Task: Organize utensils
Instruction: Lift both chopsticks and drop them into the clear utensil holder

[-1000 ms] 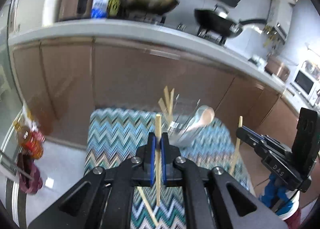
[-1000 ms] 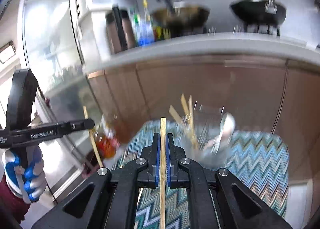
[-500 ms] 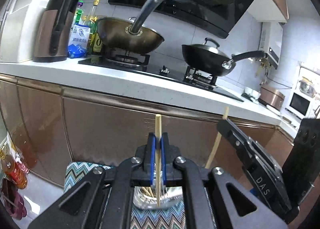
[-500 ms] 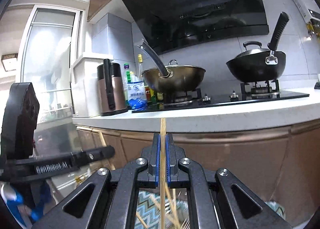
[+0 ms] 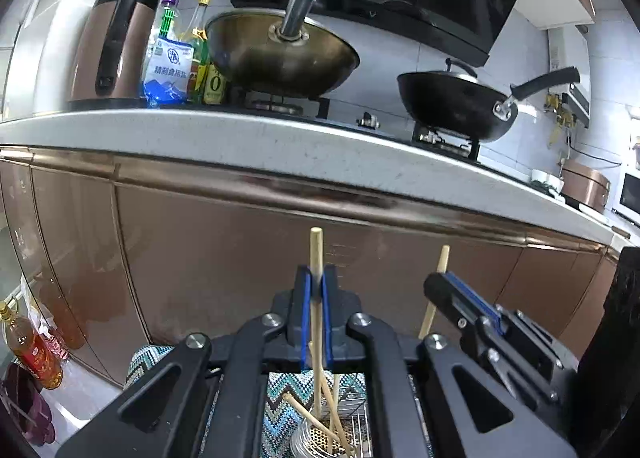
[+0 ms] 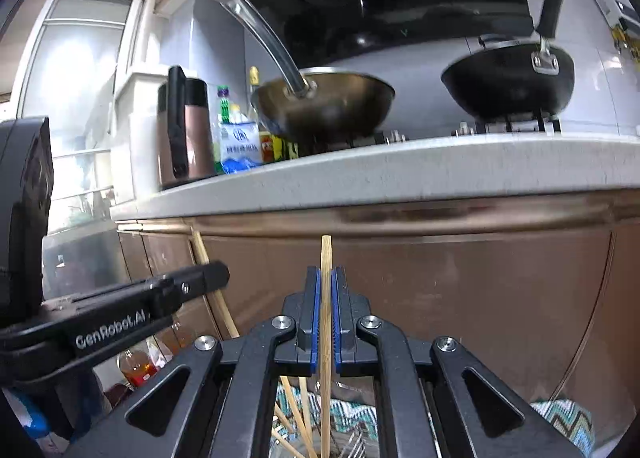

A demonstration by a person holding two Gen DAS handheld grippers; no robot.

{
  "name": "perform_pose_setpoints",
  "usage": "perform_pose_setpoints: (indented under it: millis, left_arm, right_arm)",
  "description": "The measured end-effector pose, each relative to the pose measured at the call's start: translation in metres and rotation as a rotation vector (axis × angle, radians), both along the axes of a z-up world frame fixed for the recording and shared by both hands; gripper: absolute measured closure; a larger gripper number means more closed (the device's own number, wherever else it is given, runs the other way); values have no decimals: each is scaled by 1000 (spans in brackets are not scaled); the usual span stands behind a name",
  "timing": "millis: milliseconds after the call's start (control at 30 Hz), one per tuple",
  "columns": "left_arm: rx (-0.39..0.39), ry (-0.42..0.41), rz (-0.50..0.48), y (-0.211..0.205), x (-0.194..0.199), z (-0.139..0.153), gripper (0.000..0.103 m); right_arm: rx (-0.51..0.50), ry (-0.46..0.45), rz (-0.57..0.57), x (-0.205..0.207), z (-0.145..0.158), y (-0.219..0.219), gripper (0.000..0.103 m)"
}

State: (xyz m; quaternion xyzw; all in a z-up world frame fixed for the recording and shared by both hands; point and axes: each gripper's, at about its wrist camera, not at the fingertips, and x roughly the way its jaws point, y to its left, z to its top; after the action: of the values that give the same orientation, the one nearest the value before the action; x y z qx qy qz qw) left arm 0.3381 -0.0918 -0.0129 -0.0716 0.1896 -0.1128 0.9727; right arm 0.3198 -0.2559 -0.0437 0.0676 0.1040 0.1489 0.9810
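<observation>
My left gripper (image 5: 315, 278) is shut on an upright wooden chopstick (image 5: 316, 254) whose lower end reaches down toward a perforated metal utensil holder (image 5: 316, 438) that holds several chopsticks. My right gripper (image 6: 326, 278) is shut on another upright chopstick (image 6: 326, 258); beneath it more chopsticks (image 6: 298, 406) lean in the holder. Each gripper shows in the other's view: the right gripper (image 5: 440, 284) with its chopstick (image 5: 442, 258) at the right, the left gripper (image 6: 218, 276) with its chopstick (image 6: 200, 250) at the left. Both hang close together over the zigzag-patterned cloth (image 5: 280, 402).
Brown cabinet fronts (image 5: 240, 250) and a white countertop (image 5: 280, 137) rise straight ahead. On it stand a bronze wok (image 5: 280, 53), a black pan (image 5: 452, 101), a kettle (image 5: 116, 33) and bottles (image 5: 200, 45). An oil bottle (image 5: 28, 350) sits on the floor at left.
Both grippers, each still gripping its chopstick, have moved closer to the holder and now sit right over it; the views swung up from the cloth to the counter, then dipped slightly.
</observation>
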Motion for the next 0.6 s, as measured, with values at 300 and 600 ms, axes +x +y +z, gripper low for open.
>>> perform_pose_setpoints:
  millis: [300,600]
  left_arm:
    - [13,34,-24,-1,-5,-10,96]
    - [-14,-54,12,32,-63,47,84]
  right_arm:
    - [5,40,-1,-14,-14,-5,65]
    - [9,-44,-72,-71,42,-19,62]
